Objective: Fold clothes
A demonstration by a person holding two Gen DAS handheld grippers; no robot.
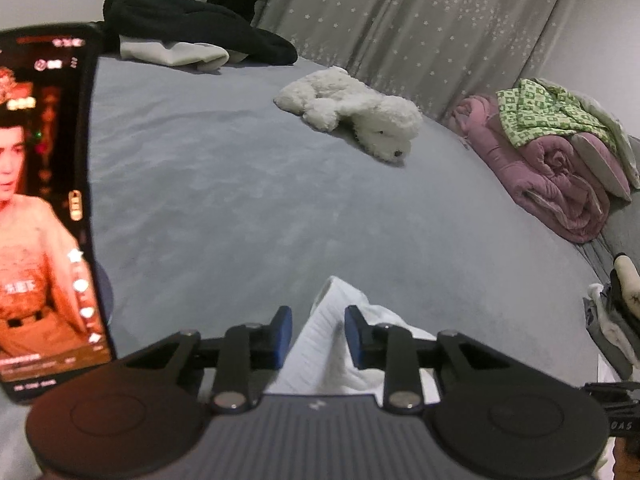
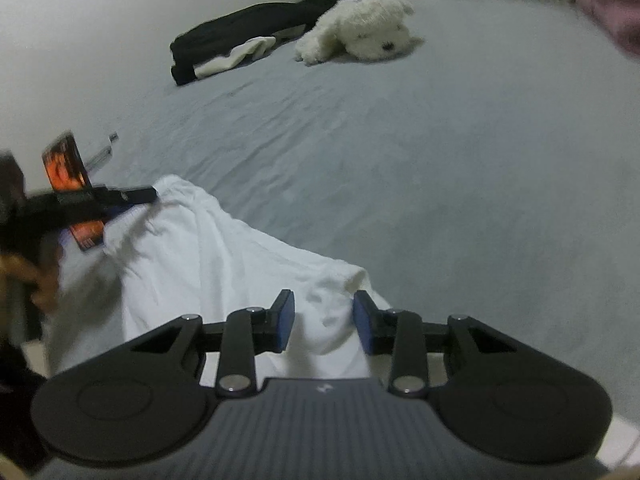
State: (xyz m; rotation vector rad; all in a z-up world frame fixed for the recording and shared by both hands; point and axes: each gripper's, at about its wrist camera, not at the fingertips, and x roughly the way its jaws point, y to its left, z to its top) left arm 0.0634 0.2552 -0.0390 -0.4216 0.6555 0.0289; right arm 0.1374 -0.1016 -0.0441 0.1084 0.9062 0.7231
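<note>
**A:** Where is the white cloth (image 2: pixel 224 264) seen?

**B:** It is seen on the near part of the grey bed (image 1: pixel 240 200). It is spread between the two tools. One end is lifted up at each tool, and the middle sags down.

**A:** How is the left gripper (image 1: pixel 319 332) set?

**B:** A bunched fold of the cloth is pinched between its blue pads (image 1: pixel 282 332). The fold is touched by both pads. From the other tool's camera, a corner of the cloth is seen pulled up at its tip.

**A:** And the right gripper (image 2: pixel 324 326)?

**B:** The same is seen there. The gap between its pads is filled with white cloth, so the cloth is held. A loose corner is draped just beside its right pad.

**A:** What else is found on the bed?

**B:** A white toy dog (image 1: pixel 352 116) is laid flat in the middle, well apart from the cloth. Black clothes (image 1: pixel 192 28) are piled at the far side, and something pale (image 1: pixel 176 54) is tucked under them. A pink quilt (image 1: pixel 552 184) is rolled up at the right, and a green checked cloth (image 1: pixel 540 112) is laid on top of it.

**A:** What is lit up on the left?

**B:** A phone (image 1: pixel 40 208) is stood up there, and a video is being shown on it.
</note>
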